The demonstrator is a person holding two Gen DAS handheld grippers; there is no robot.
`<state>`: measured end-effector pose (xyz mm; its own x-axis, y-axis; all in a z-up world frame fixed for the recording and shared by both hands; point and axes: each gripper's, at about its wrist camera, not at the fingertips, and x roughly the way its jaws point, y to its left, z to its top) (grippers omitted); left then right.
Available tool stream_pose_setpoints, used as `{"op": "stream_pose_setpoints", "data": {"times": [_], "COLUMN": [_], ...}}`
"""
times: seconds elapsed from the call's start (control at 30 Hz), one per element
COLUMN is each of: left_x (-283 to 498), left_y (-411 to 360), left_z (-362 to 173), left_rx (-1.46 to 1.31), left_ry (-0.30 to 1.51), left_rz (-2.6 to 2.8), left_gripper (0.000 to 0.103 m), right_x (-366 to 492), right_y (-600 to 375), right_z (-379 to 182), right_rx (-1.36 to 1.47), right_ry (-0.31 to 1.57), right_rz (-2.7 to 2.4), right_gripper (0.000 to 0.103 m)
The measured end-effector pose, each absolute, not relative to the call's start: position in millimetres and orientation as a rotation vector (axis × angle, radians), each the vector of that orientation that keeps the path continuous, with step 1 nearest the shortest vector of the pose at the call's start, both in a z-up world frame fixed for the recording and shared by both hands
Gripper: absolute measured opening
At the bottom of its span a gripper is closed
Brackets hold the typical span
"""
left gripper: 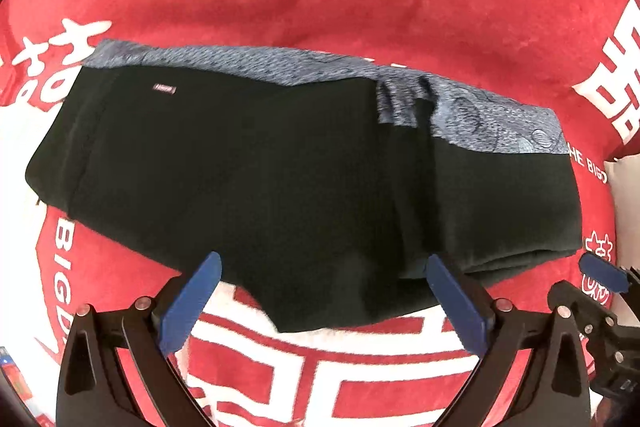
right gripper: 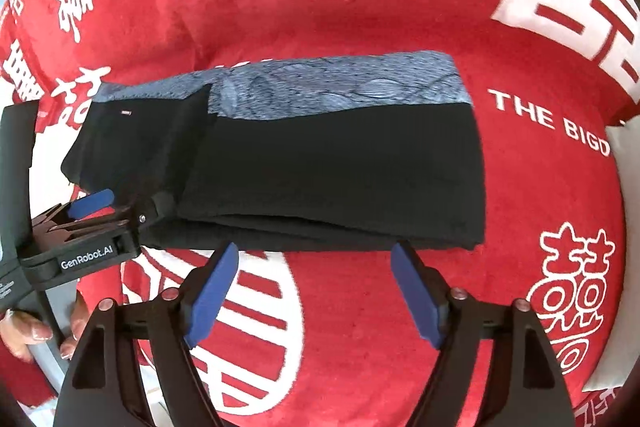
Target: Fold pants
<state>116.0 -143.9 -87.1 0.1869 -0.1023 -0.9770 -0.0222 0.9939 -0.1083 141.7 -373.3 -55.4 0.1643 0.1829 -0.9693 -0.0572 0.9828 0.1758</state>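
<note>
the left tongs (left gripper: 324, 275) sit at the near-left edge of the pants (left gripper: 280, 163), spread wide with nothing between the blue pads (left gripper: 192, 303). from the right wrist view they seem to touch that near-left corner, though whether they press it or merely rest there cannot be told. their wide stance reads as a release or a smoothing posture, not a grip. a hand (right gripper: 36, 327) with pale polished nails wraps the handle of the left tool at the far left of that view.

the pants lie in the middle of a red blanket (left gripper: 360, 7), already doubled into a compact, roughly rectangular packet. stacked layers show along the near edge, so the folding looks close to done. the main cloth is matte black, soft and a little thick, with a small pale label (left gripper: 165, 89) near the upper left. a band of grey-blue cloth with a fine wavy print (right gripper: 340, 83) runs along the far edge, slightly puckered near its middle. the blanket is plush, with bold white characters and latin lettering printed on it.

the right tongs (right gripper: 316, 287) hover just short of the packet's near edge, also spread wide and holding nothing. they are placed, i judge, to tidy or to withdraw.
</note>
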Motion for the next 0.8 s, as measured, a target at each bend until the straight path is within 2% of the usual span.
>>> {"op": "stream_pose_setpoints", "data": {"times": [0.47,0.6,0.7,0.8], "left_x": [72,70,73,71], "left_y": [-71,-54,-42,-30], "left_z": [-86,-86,-86,-85], "left_rx": [-0.236,-0.268,-0.288,-0.310], "left_ry": [1.393,1.385,1.380,1.363], "left_rz": [0.011,0.032,0.036,0.049], "left_gripper": [0.103,0.103,0.103,0.103], "right_x": [193,216,216,209], "right_y": [-335,-327,-315,-303], "right_z": [-70,-86,-113,-111], "right_rx": [0.079,0.114,0.094,0.018], "right_ry": [1.408,1.437,1.524,1.489], "right_rz": [0.146,0.129,0.134,0.139], "right_gripper": [0.081,0.081,0.082,0.085]}}
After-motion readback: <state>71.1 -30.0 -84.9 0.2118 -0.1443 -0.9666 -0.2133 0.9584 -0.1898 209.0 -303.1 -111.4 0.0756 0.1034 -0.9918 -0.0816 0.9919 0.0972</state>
